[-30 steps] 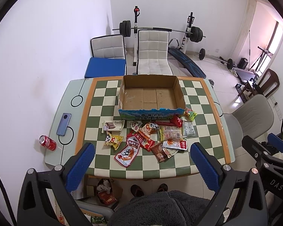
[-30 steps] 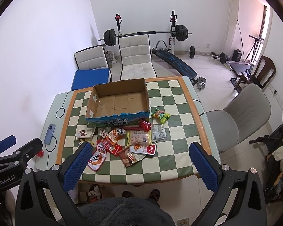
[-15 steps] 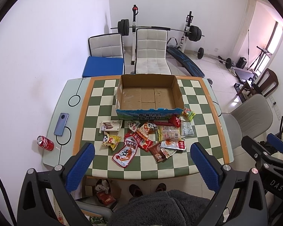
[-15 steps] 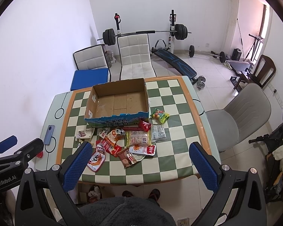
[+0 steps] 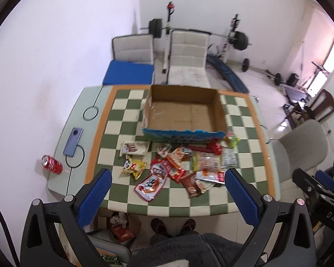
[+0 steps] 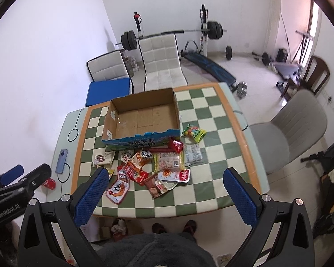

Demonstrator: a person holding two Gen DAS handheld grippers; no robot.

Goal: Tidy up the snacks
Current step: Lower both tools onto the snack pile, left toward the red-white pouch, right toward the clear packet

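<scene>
- Home-gym room, checkered table (image 5: 122,202): cardboard box (image 5: 184,113) is empty, snack packets (image 5: 178,166) lie before it.
- Your left gripper (image 5: 167,197) and right gripper (image 6: 164,194) hang spread, holding nothing.
- Next, lower one onto a packet.

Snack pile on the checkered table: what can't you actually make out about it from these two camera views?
- Left wrist view: print on the snack packets is blurred and too small to read.
- Right wrist view: the yellow panda bag is mostly hidden by the right hand-held gripper finger.
- Both views: overlapped packets' lower layers are hidden.
- Cardboard box: the near wall hides the inside corner.
</scene>
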